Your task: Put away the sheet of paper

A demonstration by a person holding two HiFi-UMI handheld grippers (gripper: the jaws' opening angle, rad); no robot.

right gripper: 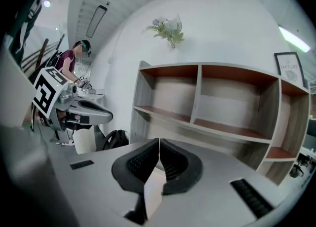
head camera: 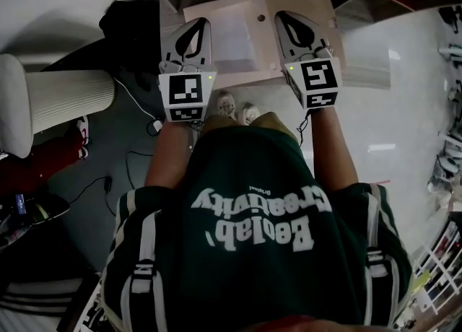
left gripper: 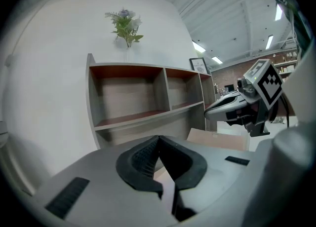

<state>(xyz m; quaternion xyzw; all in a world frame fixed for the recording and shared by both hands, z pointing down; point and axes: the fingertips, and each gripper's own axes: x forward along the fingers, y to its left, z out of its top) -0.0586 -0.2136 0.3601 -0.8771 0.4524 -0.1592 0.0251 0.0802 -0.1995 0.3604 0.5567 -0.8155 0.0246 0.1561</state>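
In the head view a pale sheet of paper (head camera: pixel 232 40) lies on an open tan folder (head camera: pixel 307 2) on a low surface in front of a wooden shelf unit (left gripper: pixel 143 97). My left gripper (head camera: pixel 198 24) hovers over the folder's left edge. Over its right half hangs my right gripper (head camera: pixel 283 16). Both are shut with nothing between the jaws, as their own views show: left gripper (left gripper: pixel 159 144), right gripper (right gripper: pixel 159 147). Each gripper view shows the other one alongside: the right gripper (left gripper: pixel 237 105) and the left gripper (right gripper: pixel 74 108). The folder's corner (left gripper: pixel 217 139) shows in the left gripper view.
The shelf unit (right gripper: pixel 212 97) has open compartments, a plant (right gripper: pixel 168 28) on top and a framed picture (right gripper: pixel 290 70) at its right. A black bag (right gripper: pixel 116 139) lies left of the shelf. A white ribbed cylinder (head camera: pixel 65 99) and cables (head camera: pixel 137 110) are on the floor at left. A person (right gripper: pixel 69 58) stands far off.
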